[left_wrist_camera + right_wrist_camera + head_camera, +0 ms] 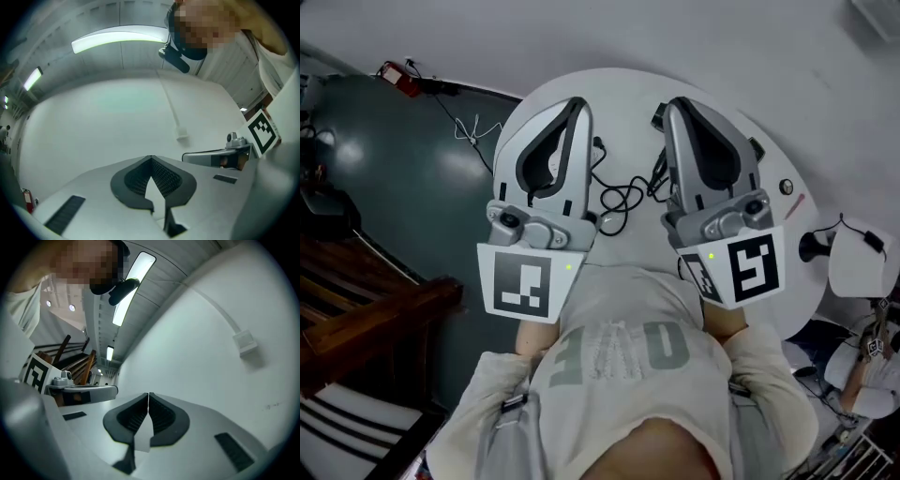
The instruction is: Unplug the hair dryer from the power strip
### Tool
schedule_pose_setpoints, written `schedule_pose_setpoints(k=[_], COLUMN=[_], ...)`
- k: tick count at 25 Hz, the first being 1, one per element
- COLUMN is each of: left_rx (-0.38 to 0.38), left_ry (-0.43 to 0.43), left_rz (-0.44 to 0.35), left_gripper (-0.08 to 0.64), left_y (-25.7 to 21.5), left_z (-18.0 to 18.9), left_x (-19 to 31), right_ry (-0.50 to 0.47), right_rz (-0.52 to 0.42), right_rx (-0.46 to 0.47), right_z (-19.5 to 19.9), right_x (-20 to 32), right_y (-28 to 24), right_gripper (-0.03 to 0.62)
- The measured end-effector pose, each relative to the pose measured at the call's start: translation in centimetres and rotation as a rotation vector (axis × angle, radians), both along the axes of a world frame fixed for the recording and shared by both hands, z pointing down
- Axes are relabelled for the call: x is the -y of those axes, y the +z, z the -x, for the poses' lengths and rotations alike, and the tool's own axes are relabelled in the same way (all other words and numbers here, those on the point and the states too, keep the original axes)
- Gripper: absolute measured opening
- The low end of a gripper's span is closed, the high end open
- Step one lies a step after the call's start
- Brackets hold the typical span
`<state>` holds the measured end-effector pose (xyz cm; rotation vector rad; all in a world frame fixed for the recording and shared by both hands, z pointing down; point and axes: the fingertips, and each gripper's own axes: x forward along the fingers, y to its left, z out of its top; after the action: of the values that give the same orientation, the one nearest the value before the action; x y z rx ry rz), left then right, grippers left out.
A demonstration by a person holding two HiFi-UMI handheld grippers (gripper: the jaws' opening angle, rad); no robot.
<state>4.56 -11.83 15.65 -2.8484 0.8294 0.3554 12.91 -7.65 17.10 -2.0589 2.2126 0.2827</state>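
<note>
White round table (pixel 619 92) on a dark green floor (pixel 384 187) in the head view, largely covered by left gripper (pixel 577 105) and right gripper (pixel 671 108), held up side by side. Between them, at the table's middle, a tangled black cable (pixel 619 199); hair dryer itself not made out. Open floor off the table's left edge, wooden steps (pixel 366 319) farther left. Left gripper view: tips pressed together, nothing between, bare white wall (pixel 93 122) ahead under a ceiling light (pixel 117 38). Right gripper view: jaws closed flat against each other, nothing held, wall ahead, wooden steps at the left
</note>
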Motion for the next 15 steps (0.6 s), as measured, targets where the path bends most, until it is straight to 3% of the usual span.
schedule_pose_setpoints(k=[9, 15], left_rx=[0.004, 0.014], left_ry=[-0.050, -0.057], left_rz=[-0.006, 0.008], left_gripper=[0.009, 0.009], left_y=[0.5, 0.9], left_z=[0.7, 0.9], left_x=[0.6, 0.8], right_ry=[0.001, -0.022], right_rz=[0.046, 0.044], right_rx=[-0.007, -0.059], right_z=[0.1, 0.9], right_x=[0.2, 0.8], right_y=[2.0, 1.9], right_gripper=[0.018, 0.018])
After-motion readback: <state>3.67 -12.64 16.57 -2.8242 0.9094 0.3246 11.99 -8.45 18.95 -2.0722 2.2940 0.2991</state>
